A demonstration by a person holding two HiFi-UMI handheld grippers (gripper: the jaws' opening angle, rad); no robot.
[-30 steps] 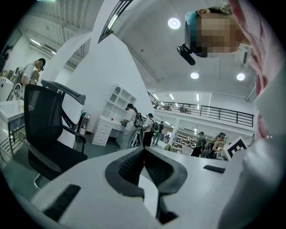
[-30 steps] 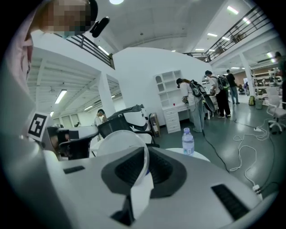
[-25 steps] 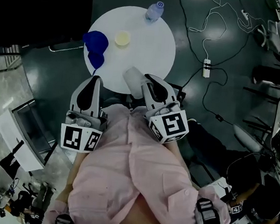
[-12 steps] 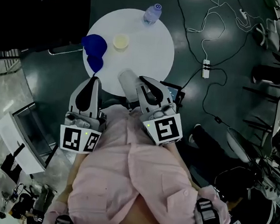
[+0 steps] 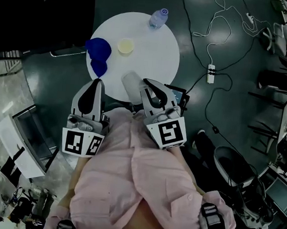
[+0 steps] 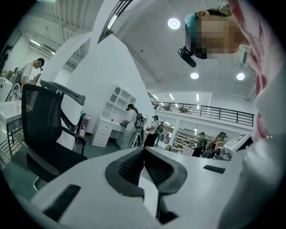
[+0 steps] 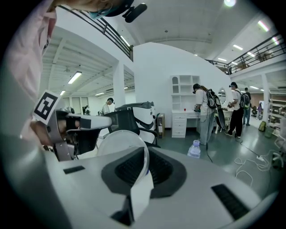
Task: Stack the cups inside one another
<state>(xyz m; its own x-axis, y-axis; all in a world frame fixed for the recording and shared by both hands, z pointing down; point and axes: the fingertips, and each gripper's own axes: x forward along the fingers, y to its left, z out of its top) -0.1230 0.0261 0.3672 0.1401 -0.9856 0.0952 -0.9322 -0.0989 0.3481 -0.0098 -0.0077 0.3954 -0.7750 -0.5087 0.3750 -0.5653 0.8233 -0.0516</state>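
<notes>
A round white table (image 5: 159,53) carries two blue cups (image 5: 98,48) at its left edge, the nearer blue cup (image 5: 98,67) close by, and a pale yellow cup (image 5: 125,45) near its middle. My right gripper (image 5: 144,82) is shut on the rim of a translucent white cup (image 5: 131,81), held on its side over the table's near edge. In the right gripper view the cup's wall (image 7: 117,142) is pinched between the pads of the right gripper (image 7: 145,166). My left gripper (image 5: 95,81) hovers below the blue cups, and the left gripper (image 6: 144,151) is shut on nothing.
A clear water bottle (image 5: 159,17) stands at the table's far edge, and the bottle (image 7: 194,149) also shows ahead of the right jaws. A black office chair (image 6: 42,129) stands left of the table. Cables and a power strip (image 5: 211,71) lie on the floor to the right. People work in the background.
My right gripper has rolled a little and shifted slightly left with the white cup in it. The left gripper has stayed where it was.
</notes>
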